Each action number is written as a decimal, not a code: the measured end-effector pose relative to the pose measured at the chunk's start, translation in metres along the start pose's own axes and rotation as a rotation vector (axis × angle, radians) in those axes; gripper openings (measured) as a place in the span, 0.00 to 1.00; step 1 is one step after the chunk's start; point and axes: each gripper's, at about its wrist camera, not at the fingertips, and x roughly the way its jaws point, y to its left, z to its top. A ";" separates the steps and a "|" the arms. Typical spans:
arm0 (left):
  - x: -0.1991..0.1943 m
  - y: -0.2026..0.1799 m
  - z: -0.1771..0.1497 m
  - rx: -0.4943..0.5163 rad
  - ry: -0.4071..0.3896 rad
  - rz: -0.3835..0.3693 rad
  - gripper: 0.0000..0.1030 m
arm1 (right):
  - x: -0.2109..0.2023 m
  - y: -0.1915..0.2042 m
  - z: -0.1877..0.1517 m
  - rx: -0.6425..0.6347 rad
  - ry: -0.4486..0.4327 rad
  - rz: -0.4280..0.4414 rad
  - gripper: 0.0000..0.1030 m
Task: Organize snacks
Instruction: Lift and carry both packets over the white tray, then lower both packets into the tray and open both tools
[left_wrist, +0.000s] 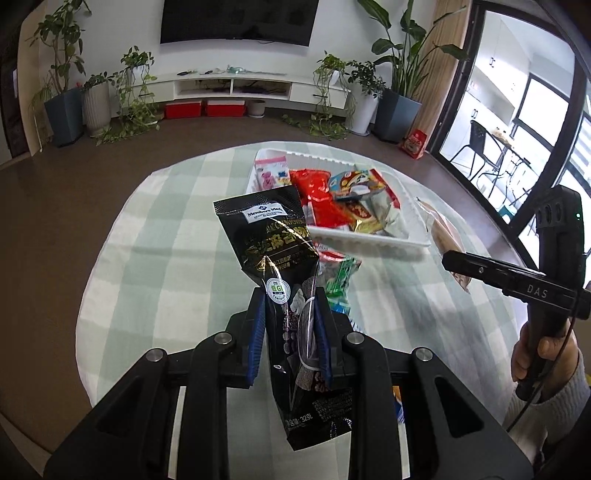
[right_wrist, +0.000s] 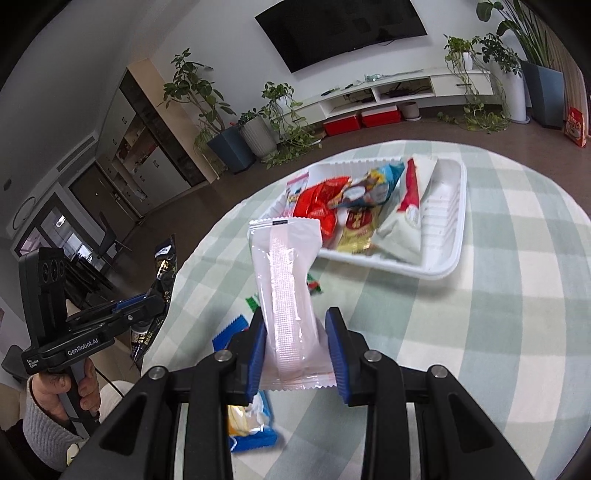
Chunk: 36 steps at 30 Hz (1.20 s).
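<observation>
My left gripper is shut on a black snack bag and holds it above the table, short of the white tray. The tray holds several snack packets, among them a red one. My right gripper is shut on a pale pink wrapped packet, held upright above the table in front of the tray. The left gripper with its black bag shows at the left of the right wrist view. The right gripper's body shows at the right of the left wrist view.
A green-and-red packet lies on the checked tablecloth below the black bag. Blue packets lie under my right gripper. The round table's edge is near on the left. A TV unit and potted plants stand beyond.
</observation>
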 end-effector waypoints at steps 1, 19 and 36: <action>0.001 -0.001 0.005 0.003 -0.004 -0.001 0.21 | 0.000 -0.001 0.004 0.000 -0.007 -0.004 0.33; 0.068 -0.021 0.094 0.072 0.017 -0.046 0.21 | 0.036 -0.043 0.063 0.091 -0.059 -0.026 0.33; 0.168 -0.023 0.137 0.095 0.077 -0.036 0.25 | 0.078 -0.071 0.087 0.071 -0.060 -0.131 0.35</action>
